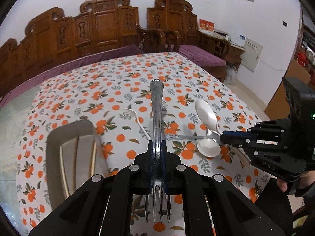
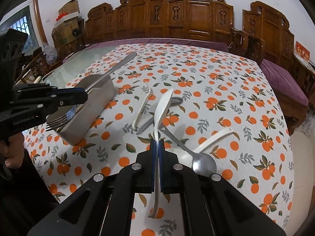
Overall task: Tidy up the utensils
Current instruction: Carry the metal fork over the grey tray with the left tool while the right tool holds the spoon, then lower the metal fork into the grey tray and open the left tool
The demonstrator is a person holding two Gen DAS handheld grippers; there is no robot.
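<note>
The left gripper (image 1: 157, 147) has its jaws clenched on a steel fork (image 1: 157, 118); the right gripper (image 2: 157, 147) pinches a white spoon (image 2: 162, 106) above the counter (image 2: 216, 74).

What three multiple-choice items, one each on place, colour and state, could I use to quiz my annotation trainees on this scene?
1. Where is the metal tray?
A. by the left gripper
B. on the sofa
C. under the right gripper

2. What colour is the spoon in the right gripper?
A. black
B. white
C. red

3. What is the left gripper doing?
A. hanging open
B. shut on a metal fork
C. shut on a cup

Answers: A, the tray sits beside its tip; B, the lifted spoon is white; B, the fork is clamped between its fingers.
</note>
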